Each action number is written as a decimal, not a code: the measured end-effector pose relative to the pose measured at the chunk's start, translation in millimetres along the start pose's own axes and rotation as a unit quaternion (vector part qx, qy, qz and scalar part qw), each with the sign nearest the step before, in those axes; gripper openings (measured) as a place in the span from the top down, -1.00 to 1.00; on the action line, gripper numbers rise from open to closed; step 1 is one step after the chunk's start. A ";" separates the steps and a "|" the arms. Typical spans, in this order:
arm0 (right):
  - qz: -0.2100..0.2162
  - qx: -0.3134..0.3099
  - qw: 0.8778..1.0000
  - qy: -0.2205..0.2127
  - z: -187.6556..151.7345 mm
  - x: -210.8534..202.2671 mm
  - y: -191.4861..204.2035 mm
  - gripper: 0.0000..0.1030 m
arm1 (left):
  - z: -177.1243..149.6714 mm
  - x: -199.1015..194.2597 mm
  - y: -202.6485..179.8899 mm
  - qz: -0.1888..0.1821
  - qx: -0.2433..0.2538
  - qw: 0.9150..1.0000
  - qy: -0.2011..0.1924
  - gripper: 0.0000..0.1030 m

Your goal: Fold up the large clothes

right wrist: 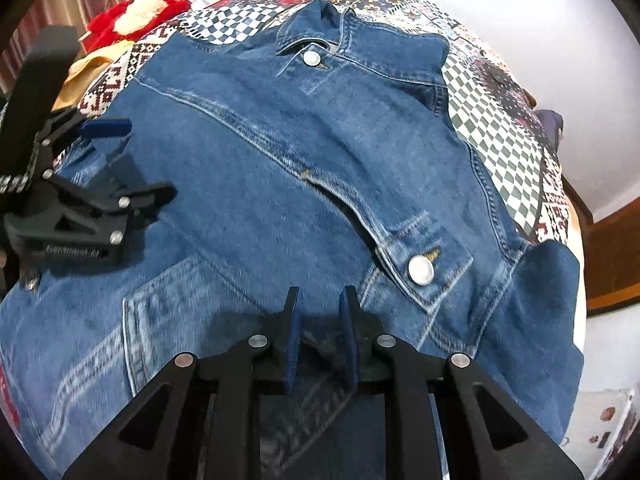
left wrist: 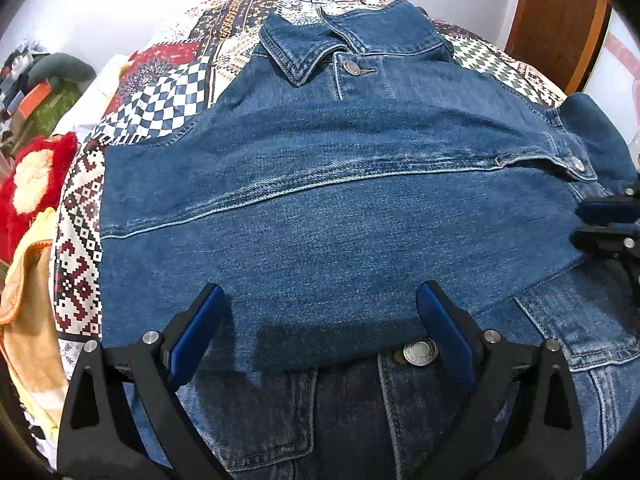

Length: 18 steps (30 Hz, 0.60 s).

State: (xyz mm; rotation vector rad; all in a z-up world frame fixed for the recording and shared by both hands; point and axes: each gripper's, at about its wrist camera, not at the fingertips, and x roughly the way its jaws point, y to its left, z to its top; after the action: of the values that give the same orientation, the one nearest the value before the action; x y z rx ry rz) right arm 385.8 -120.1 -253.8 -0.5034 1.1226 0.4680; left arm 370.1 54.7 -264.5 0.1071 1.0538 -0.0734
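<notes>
A blue denim jacket (left wrist: 320, 200) lies spread on a patterned bedspread (left wrist: 80, 240), collar at the far end, one sleeve folded across its front. It fills the right wrist view (right wrist: 280, 160) too. My left gripper (left wrist: 320, 300) is open and empty, its blue pads just above the folded sleeve near a metal button (left wrist: 420, 352). It also shows at the left in the right wrist view (right wrist: 132, 164). My right gripper (right wrist: 320, 312) has its jaws nearly closed on a denim fold at the jacket's near edge. It shows at the right edge of the left wrist view (left wrist: 580, 222).
A red and cream plush item (left wrist: 32, 184) and orange-yellow cloth (left wrist: 24, 300) lie left of the bedspread. Clutter with a green bag (left wrist: 56, 108) sits at far left. A wooden panel (left wrist: 560, 20) stands at the back right by a white wall (right wrist: 520, 8).
</notes>
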 end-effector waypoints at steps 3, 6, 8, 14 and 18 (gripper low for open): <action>0.001 -0.005 1.000 -0.006 -9.5 -8.6 2.7 0.71 | -0.4 -0.4 -2.0 0.008 0.004 1.000 -0.002 -0.90; -0.017 -0.006 1.000 0.007 -22.3 -19.9 2.7 0.71 | 0.1 -1.1 -3.3 0.015 0.003 1.000 0.000 -0.90; -0.011 0.008 1.000 0.000 -33.4 -31.3 -6.8 0.71 | 1.8 -2.6 -5.0 0.023 0.005 1.000 0.004 -0.90; -0.049 0.119 0.991 -0.028 -59.4 -57.9 -86.2 0.71 | 11.2 -12.8 -15.0 0.047 0.035 0.998 0.007 -0.89; -0.113 0.155 0.981 0.034 -77.2 -23.4 -132.1 0.71 | 18.7 -27.9 -28.5 0.047 0.052 0.998 -0.010 -0.89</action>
State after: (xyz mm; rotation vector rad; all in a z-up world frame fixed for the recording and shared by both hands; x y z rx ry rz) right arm 399.2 -273.6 -239.9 -0.3683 1.1627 0.0756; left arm 369.4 24.4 -232.6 0.2485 1.0231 -0.0444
